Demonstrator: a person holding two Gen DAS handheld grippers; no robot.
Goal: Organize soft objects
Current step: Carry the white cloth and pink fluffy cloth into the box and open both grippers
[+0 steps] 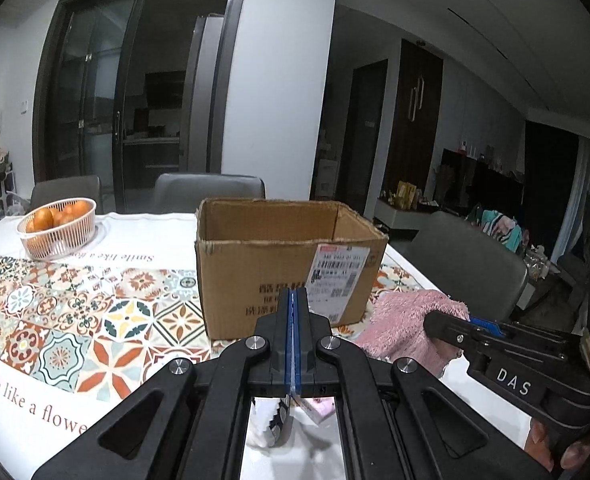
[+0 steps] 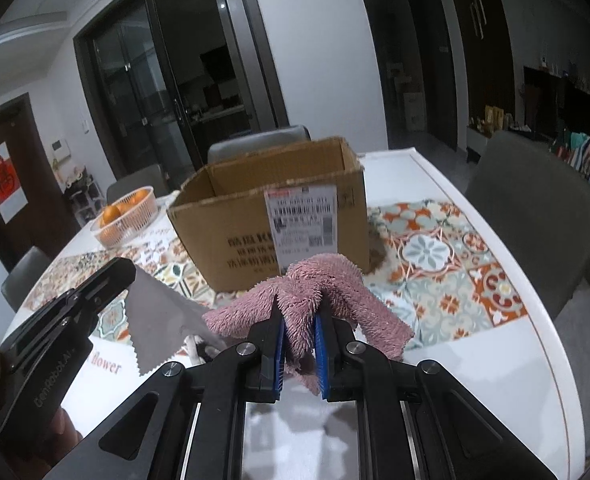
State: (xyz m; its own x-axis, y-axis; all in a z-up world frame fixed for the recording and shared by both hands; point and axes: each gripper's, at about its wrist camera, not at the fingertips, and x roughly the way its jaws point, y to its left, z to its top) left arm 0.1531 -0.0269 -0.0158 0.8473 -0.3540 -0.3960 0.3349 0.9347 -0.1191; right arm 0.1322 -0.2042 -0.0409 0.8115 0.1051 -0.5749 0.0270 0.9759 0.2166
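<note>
My right gripper (image 2: 299,314) is shut on a fluffy pink towel (image 2: 323,284), which bunches up between the blue pads and droops to both sides. The left wrist view shows that towel (image 1: 395,328) at the right, in the right gripper (image 1: 435,318). My left gripper (image 1: 295,294) is shut on a thin grey cloth with a zigzag edge (image 2: 159,320); the cloth hangs from the left gripper (image 2: 125,276) above the table. Just beyond both stands an open cardboard box (image 1: 255,276) (image 2: 231,236), upright, with a shipping label on its near side. I cannot see its floor.
A white basket of oranges (image 1: 57,226) (image 2: 125,216) sits at the far left on the patterned tablecloth (image 1: 75,320). Grey chairs stand behind the table (image 1: 209,192) and along its right side (image 2: 535,208). The table's white edge (image 2: 535,320) curves close on the right.
</note>
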